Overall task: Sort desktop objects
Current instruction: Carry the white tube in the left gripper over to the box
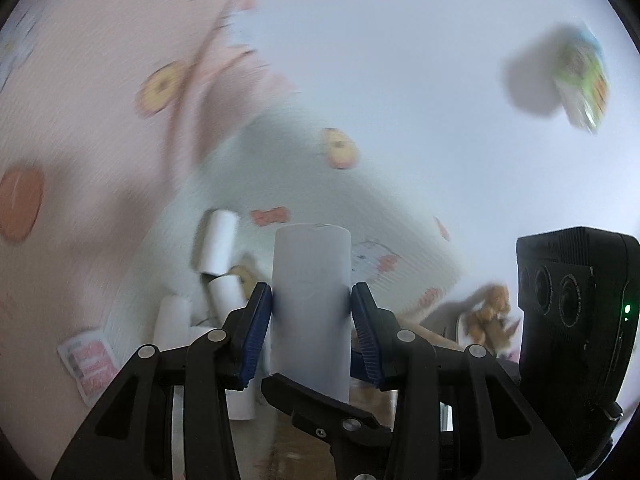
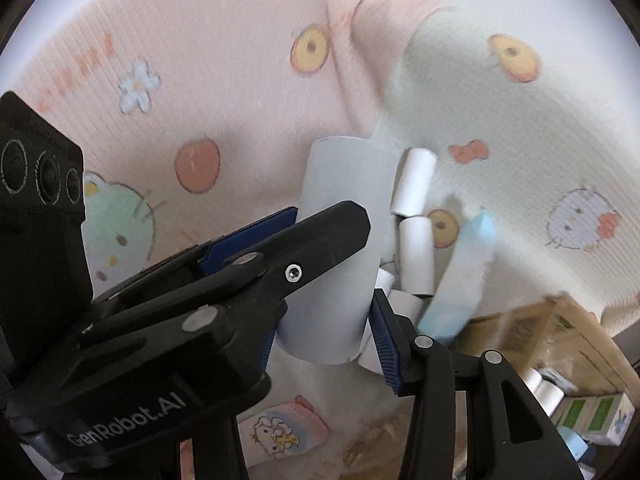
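A pale grey cylinder [image 1: 311, 304] stands upright between the blue pads of my left gripper [image 1: 311, 300], which is shut on it. In the right wrist view the same cylinder [image 2: 344, 240] sits between my right gripper's [image 2: 326, 308] blue pads, with the left gripper's black fingers [image 2: 280, 248] across its front. Both grippers appear to grip it. Small white paper rolls [image 2: 414, 188] and a light blue tube [image 2: 460, 280] lie on the cream cartoon-print cloth [image 2: 520, 152] behind.
A pink cartoon-print cloth [image 2: 200, 80] covers the left. A cardboard box [image 2: 560, 340] with rolls and cartons sits at lower right. A small pouch [image 2: 280, 432] lies below. A colourful packet [image 1: 580, 76] and a plush toy [image 1: 492, 308] show in the left wrist view.
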Demonstrator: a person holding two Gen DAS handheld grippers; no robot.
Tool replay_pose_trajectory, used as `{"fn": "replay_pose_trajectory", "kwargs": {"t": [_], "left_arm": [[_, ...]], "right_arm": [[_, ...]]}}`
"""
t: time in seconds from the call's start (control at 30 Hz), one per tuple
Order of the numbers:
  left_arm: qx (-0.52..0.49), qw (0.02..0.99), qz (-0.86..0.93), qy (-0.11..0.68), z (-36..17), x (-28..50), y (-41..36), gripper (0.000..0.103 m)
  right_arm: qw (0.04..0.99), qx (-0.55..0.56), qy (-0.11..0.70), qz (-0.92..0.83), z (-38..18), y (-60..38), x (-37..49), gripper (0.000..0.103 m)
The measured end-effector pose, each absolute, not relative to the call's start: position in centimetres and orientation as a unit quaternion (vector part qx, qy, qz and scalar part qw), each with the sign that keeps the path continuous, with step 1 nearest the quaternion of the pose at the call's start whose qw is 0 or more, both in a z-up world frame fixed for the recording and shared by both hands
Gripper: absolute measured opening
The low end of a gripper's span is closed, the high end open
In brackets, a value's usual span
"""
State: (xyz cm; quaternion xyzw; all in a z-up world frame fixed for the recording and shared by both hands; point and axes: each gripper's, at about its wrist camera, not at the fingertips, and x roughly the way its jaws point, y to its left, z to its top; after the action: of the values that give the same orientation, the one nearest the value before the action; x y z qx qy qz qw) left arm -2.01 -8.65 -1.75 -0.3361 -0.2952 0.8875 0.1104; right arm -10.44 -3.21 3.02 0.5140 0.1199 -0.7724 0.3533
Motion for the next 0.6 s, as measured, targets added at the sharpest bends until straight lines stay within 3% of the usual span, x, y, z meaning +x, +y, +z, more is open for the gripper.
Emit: {"fn": "replay_pose_trajectory", "kwargs": {"t": [0.17, 0.6], "left_arm": [[-0.343, 0.131, 0.902, -0.228, 1.6, -2.8, -4.2, 0.045], [-0.352, 0.172, 0.906, -0.161, 4.3, -4.2, 4.8, 0.045]], "right_arm": [[0.351, 0.489, 0.069, -0.796, 5.3, 1.2, -10.0, 0.044], [0.321, 0.466, -0.035, -0.824, 7.8, 10.4, -10.8, 0.044]]}}
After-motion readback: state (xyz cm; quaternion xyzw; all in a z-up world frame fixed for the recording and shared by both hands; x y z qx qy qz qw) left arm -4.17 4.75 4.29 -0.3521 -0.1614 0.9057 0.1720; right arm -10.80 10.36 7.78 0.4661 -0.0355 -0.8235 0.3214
